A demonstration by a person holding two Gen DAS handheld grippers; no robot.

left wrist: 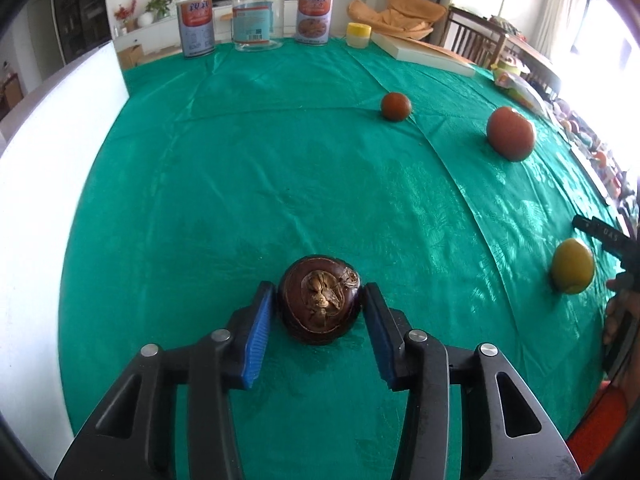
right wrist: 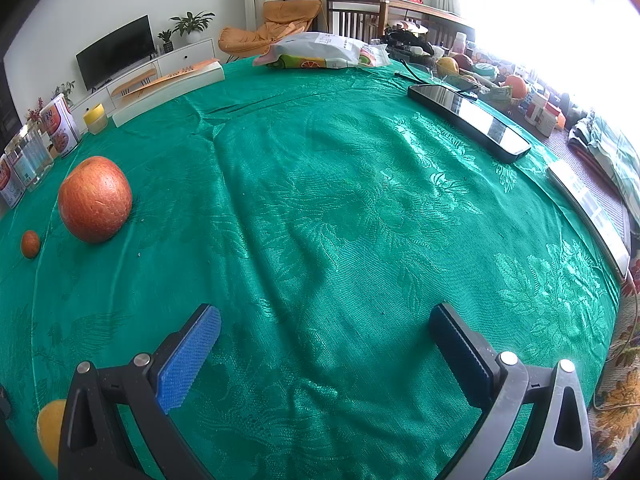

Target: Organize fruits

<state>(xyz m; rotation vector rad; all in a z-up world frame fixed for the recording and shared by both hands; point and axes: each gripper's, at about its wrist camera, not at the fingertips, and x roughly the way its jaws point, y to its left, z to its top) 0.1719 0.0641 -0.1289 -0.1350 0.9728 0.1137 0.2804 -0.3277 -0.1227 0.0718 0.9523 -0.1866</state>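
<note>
In the left wrist view a dark purple mangosteen (left wrist: 318,304) sits on the green tablecloth (left wrist: 280,160) between my left gripper's (left wrist: 318,296) blue pads (left wrist: 258,336), with small gaps on both sides. The jaws are open. A small brown fruit (left wrist: 395,106), a red apple (left wrist: 511,133) and a yellow-green fruit (left wrist: 573,272) lie to the right. In the right wrist view my right gripper (right wrist: 324,320) is wide open and empty above the cloth. The apple (right wrist: 95,199), the small fruit (right wrist: 30,244) and the yellow fruit (right wrist: 50,428) lie to its left.
Two tins (left wrist: 195,26) and a clear jar (left wrist: 257,18) stand at the table's far edge with a yellow-lidded pot (left wrist: 358,34) and a book (left wrist: 424,54). A phone (right wrist: 468,120), a snack bag (right wrist: 328,54) and a fruit basket (right wrist: 480,76) lie far right.
</note>
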